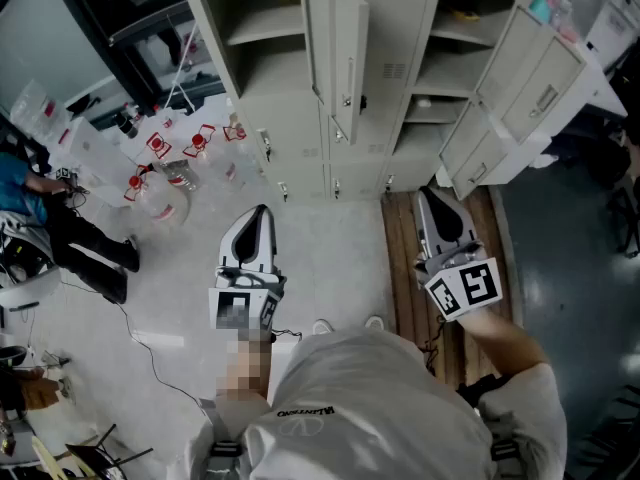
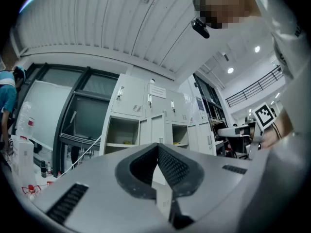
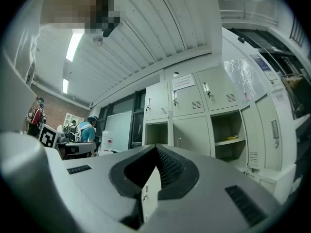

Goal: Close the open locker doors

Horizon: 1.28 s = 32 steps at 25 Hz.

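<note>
Cool, even indoor light; strong fisheye bending in both gripper views.
Ceiling lamps glare up-right of the left fingers, a strip light up-left of the right fingers; lockers beyond them stay sharp, the near foreground goes soft, frame corners fall black.
</note>
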Motion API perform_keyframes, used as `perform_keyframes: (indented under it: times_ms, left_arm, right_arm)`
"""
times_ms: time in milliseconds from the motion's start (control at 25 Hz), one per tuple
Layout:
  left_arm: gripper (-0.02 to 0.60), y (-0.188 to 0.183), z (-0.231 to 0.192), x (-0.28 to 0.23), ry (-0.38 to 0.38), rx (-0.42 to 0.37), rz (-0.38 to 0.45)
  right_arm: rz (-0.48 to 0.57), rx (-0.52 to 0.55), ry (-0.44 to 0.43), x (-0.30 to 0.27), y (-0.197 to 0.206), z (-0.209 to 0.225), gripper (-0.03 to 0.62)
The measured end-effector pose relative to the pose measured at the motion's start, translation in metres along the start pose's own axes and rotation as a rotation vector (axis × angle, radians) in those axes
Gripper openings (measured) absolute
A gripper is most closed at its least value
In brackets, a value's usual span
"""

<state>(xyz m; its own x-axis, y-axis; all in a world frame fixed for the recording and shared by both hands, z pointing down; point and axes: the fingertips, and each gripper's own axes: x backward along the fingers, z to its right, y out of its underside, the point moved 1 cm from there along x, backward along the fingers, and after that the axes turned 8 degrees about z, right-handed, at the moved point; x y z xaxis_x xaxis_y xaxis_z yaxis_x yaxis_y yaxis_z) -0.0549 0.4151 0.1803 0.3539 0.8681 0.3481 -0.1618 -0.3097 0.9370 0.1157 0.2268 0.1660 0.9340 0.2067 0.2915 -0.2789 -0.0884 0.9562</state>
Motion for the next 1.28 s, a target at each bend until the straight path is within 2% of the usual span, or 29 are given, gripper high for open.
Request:
perform_keyframes:
  times_ms: [240, 480, 640, 960, 1280]
  left_arm:
    - [-0.003, 0.006, -0.008, 0.002, 0.02, 0.022, -0.001]
    - [-0.003, 0.019, -0.008, -0.002, 0.092, 0.028, -0.032]
    - [-0.003, 0.032, -0.005, -0.01, 0.097, 0.05, -0.057]
    - [-0.003, 0.066, 0.016, -0.058, 0.097, 0.054, -0.107]
    - [-0.002, 0.106, 0.033, -0.14, 0.049, 0.029, -0.131]
  right_arm:
    - [-0.005, -0.022, 0.005, -0.011, 0.007, -0.017, 0.009]
    - [-0.012, -0.036, 0.029, -0.018, 0.016, -0.031, 0.011]
    - [-0.028, -0.041, 0.033, -0.024, 0.026, -0.03, 0.011]
    - [-0.009, -0.044, 0.021, -0.059, 0.044, 0.012, 0.011]
    - [-0.018, -0.087, -0.093, -0.118, 0.068, 0.069, 0.024]
